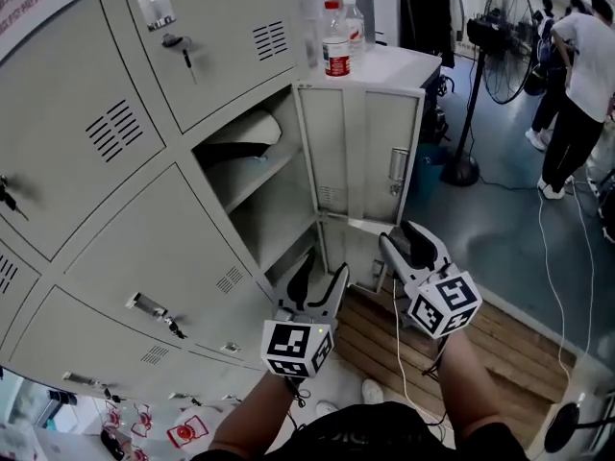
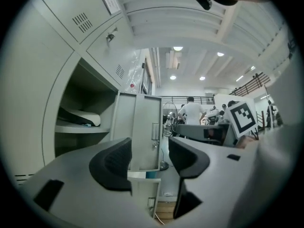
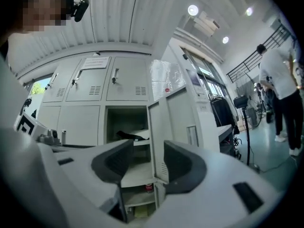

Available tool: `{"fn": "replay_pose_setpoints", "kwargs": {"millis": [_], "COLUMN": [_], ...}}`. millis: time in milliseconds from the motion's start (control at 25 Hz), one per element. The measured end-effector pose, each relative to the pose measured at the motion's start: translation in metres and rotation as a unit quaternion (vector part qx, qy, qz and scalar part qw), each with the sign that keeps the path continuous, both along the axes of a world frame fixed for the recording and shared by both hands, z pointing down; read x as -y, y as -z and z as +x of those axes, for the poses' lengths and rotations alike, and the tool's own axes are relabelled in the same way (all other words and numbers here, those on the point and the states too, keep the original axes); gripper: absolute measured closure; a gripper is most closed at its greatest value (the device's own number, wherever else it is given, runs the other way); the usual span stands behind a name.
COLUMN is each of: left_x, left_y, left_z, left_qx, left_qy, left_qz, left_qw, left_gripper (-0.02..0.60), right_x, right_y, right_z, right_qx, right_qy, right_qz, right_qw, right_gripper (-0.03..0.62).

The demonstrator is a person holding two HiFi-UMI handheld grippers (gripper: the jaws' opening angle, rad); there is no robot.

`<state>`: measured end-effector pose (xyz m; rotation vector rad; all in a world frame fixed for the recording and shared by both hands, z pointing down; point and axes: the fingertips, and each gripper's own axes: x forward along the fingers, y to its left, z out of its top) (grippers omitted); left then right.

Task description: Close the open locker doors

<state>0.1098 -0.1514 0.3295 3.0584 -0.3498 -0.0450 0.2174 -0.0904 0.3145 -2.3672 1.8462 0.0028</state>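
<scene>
Locker door [image 1: 360,152] stands open; left tongs [image 1: 322,269] and right tongs [image 1: 408,238], both wide and empty, approach to push it shut.

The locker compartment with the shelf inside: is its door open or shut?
Open: the door stands swung out, so the shelf inside shows.

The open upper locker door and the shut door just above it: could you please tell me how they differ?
The open door stands swung out, showing its inner face; the shut door lies flush with the lockers. The shut door has a key in its lock; the open door shows only a latch plate by its edge. Both are pale grey with vent slits.
</scene>
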Motion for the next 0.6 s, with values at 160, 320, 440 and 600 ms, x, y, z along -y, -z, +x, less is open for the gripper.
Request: {"fn": "replay_pose_setpoints", "kwargs": {"millis": [160, 320, 440, 600], "left_x": [-0.015, -0.021, -0.023, -0.025], "left_y": [-0.002, -0.001, -0.003, -0.004], "left_z": [0.033, 0.059, 0.073, 0.09], "left_qx": [0.007, 0.01, 0.012, 0.012], "left_qy": [-0.017, -0.022, -0.019, -0.01], "left_qz": [0.003, 0.006, 0.006, 0.006], "left_qw": [0.9998, 0.9997, 0.9997, 0.9998], "left_gripper": [0.328, 0.318, 0.316, 0.316], "right_x": [-0.018, -0.024, -0.024, -0.022], "right_y": [-0.003, -0.006, -0.009, -0.01], "right_z": [0.036, 0.064, 0.082, 0.104], "right_qx": [0.009, 0.014, 0.019, 0.022], "right_qy": [-0.016, -0.018, -0.016, -0.011], "right_qz": [0.008, 0.012, 0.012, 0.014], "right_qw": [1.0, 1.0, 1.0, 1.0], "right_gripper": [0.404, 0.398, 0.396, 0.397]}}
